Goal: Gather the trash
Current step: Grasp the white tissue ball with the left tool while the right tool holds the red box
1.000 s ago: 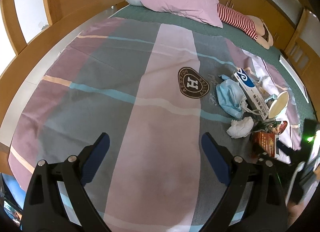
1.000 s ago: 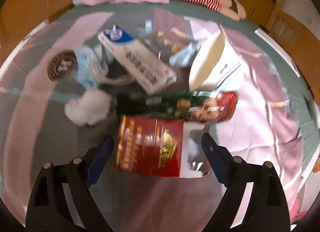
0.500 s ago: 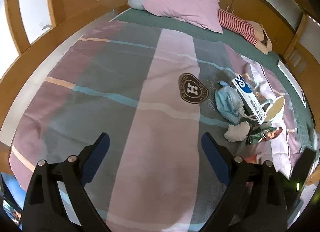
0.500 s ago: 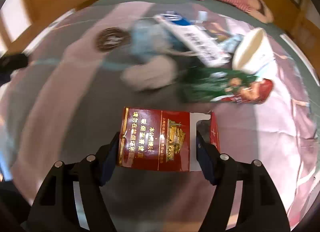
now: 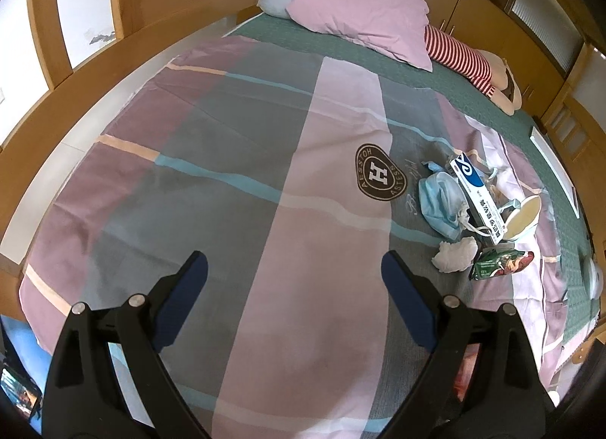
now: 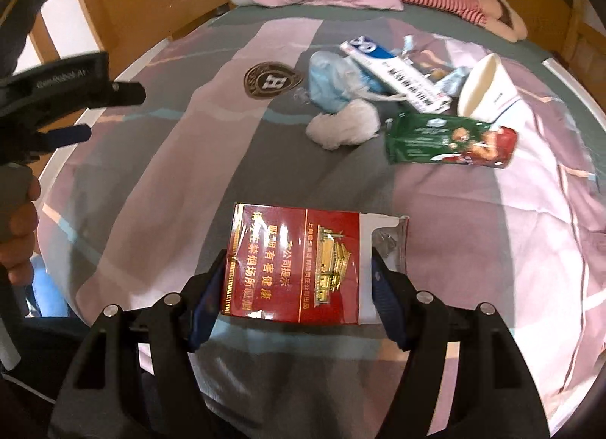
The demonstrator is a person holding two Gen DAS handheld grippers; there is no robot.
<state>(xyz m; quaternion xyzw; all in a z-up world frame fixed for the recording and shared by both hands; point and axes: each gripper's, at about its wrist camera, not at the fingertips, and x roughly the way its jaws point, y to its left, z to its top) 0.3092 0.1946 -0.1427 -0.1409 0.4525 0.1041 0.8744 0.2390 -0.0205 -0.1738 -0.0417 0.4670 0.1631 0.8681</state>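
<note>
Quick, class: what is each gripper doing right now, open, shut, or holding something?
Left gripper: open, holding nothing.
Right gripper: shut on the red cigarette pack.

The right gripper [image 6: 297,287] pointed steeply down over the bedspread [image 6: 159,174], its blue pads [image 6: 204,306] pressed against both sides of a red cigarette pack [image 6: 295,265] held clear above that bedspread. The left gripper [image 5: 295,276] also angled down over the bedspread, jaws spread wide with nothing between them. In the right wrist view it showed over the bedspread's left edge, gripped by a hand [image 6: 19,227].
</note>
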